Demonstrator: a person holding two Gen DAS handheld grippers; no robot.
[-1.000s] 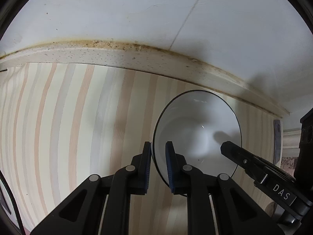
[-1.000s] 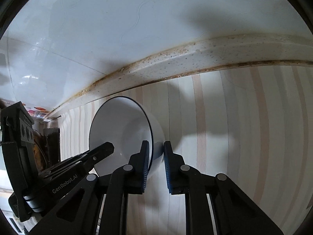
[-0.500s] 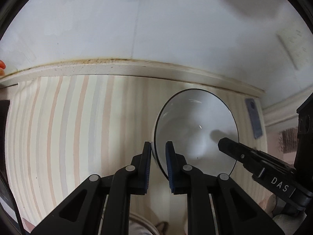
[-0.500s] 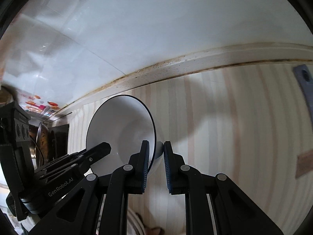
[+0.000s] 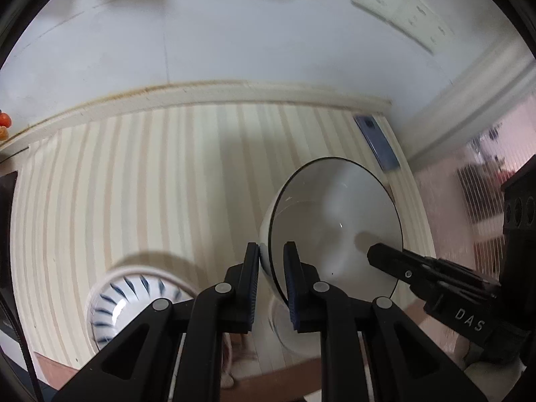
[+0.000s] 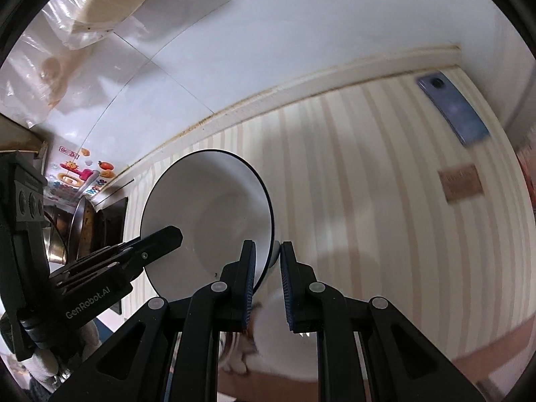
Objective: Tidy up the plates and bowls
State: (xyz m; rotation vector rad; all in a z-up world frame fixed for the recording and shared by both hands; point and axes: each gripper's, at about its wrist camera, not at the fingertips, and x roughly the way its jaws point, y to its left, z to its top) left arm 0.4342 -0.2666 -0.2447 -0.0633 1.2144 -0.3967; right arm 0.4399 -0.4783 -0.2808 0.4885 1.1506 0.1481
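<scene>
Both tongs are clamped on the same white bowl (image 5: 335, 221): the left gripper (image 5: 271, 268) pinches one side of the rim and the right gripper (image 6: 268, 268) the opposite side. The bowl hangs tilted in the air above the striped table (image 5: 150, 184). Down below sits a blue-patterned bowl (image 5: 134, 294), and a phone (image 6: 452, 110) lies near the table's far edge.

White bowl (image 5: 335, 221) with thin dark rim — tipped on edge, lifted above striped counter, rim pinched at opposite sides. Blue-and-white patterned bowl (image 5: 134, 298) at eight o'clock from it — resting on the counter, partly hidden.
</scene>
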